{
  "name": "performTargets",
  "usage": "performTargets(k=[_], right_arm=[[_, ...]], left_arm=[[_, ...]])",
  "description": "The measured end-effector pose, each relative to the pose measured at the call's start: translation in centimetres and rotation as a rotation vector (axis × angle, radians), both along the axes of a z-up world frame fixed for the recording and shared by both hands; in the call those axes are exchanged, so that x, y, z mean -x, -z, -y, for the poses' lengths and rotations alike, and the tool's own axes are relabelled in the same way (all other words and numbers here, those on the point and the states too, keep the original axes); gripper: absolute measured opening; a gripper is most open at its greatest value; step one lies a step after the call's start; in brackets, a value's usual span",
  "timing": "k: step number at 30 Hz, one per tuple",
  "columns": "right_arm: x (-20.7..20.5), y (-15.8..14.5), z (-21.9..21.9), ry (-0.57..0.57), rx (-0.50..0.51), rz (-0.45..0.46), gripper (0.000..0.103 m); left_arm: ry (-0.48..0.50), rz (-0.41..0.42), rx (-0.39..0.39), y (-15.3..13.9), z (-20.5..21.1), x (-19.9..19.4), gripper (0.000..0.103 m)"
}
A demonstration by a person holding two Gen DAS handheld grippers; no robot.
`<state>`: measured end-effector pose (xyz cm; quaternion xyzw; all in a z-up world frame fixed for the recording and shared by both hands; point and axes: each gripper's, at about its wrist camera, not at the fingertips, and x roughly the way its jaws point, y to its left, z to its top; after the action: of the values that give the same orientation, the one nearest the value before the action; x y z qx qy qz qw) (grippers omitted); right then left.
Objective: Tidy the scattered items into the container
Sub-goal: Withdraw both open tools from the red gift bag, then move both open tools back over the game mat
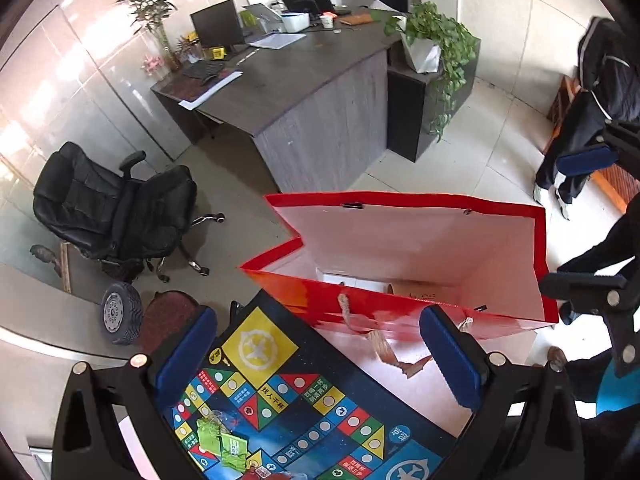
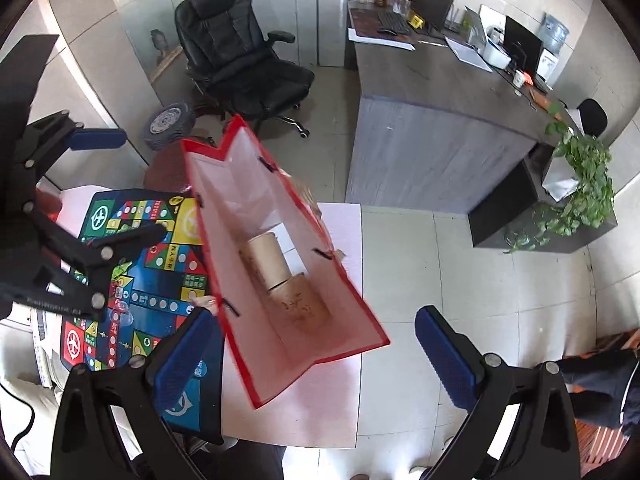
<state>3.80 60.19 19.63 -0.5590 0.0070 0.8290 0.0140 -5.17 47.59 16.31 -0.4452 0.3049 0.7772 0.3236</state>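
My left gripper point(image 1: 320, 356) gaped wide and empty over the game mat point(image 1: 288, 412), its Chinese print unreadable, my right gripper point(image 2: 316, 356) likewise spread empty, red bag point(image 2: 280, 280) at twelve o'clock holding brown tubes point(image 2: 280, 276) with illegible markings.

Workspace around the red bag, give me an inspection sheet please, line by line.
Surface: white tabletop, partly covered by colourful board-game mat.
Job's things: open red paper bag holds two brown cardboard tubes; green wrappers lie on the mat.
Clutter: nothing seen.
Grippers: left tool open, empty; right tool open, empty.
Cables: black cable at table's edge.
Surroundings: grey office desk, black chair, loose tyre, potted plant.
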Motion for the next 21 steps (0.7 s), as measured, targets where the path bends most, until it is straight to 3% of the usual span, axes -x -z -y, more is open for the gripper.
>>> performTargets(k=[12,21], right_arm=[[-2.8,-2.3,3.8,-0.062,0.035,-0.046,0.103],[-6.2,-3.1,9.9,-0.149,0.049,-0.087,0.103]], left_arm=[[-0.092,-0.043,-0.030,-2.7,5.2,-2.5,0.103],[-0.268,-0.078,-0.043,-3.7,15.1,-7.1,0.103]])
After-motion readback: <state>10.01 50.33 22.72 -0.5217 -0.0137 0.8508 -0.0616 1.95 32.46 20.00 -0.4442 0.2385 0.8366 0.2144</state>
